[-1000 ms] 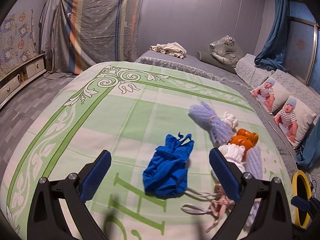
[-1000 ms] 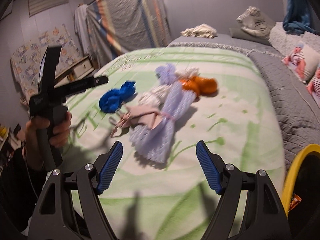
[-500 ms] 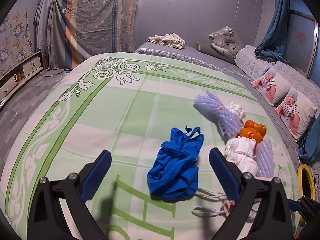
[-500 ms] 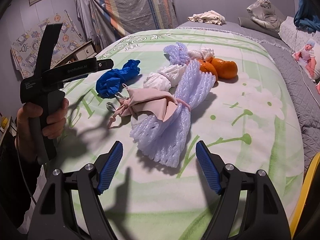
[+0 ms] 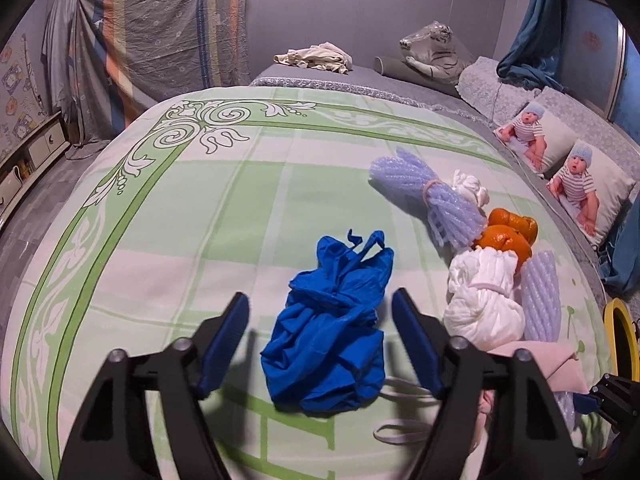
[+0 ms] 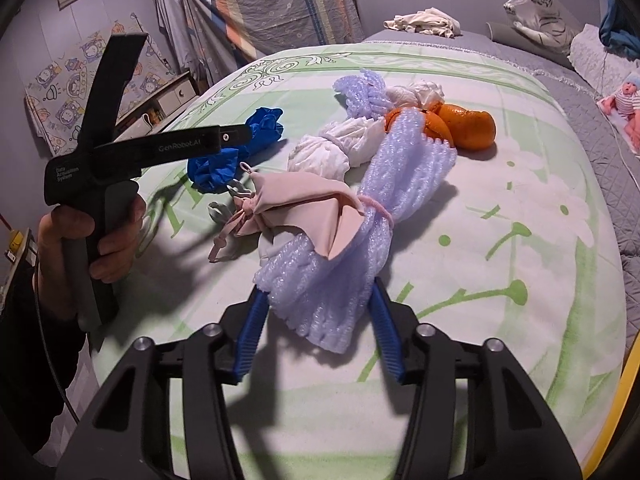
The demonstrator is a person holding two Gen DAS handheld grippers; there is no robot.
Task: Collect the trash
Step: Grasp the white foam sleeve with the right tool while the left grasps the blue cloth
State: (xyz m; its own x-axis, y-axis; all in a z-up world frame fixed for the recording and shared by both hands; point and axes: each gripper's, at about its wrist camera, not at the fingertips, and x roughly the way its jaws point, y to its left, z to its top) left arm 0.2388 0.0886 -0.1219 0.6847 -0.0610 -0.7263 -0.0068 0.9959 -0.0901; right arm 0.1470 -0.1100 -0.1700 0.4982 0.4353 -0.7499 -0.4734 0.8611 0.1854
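Observation:
A crumpled blue glove (image 5: 332, 336) lies on the green-patterned bedspread (image 5: 180, 220). My left gripper (image 5: 320, 340) straddles it with its jaws closing; a narrow gap still shows on each side, so the pads are off it. A long purple foam-net bundle (image 6: 352, 240) lies nearer the bed's edge. My right gripper (image 6: 320, 320) is closing on its near end, and both pads touch the foam. A pink face mask (image 6: 304, 208) lies draped over that bundle. A white wad (image 5: 484, 304), orange peels (image 5: 506, 232) and a second purple foam bundle (image 5: 432, 200) lie beyond.
A yellow rim (image 5: 618, 336) shows at the bed's right edge. A person's hand (image 6: 100, 240) holds the left gripper's handle. Baby-print pillows (image 5: 560, 160), a plush tiger (image 5: 436, 56) and a cloth heap (image 5: 316, 56) lie at the bed's far side.
Both grippers have come lower and closer to the bed. The left jaws have narrowed around the blue glove, and the right jaws have narrowed onto the end of the foam bundle.

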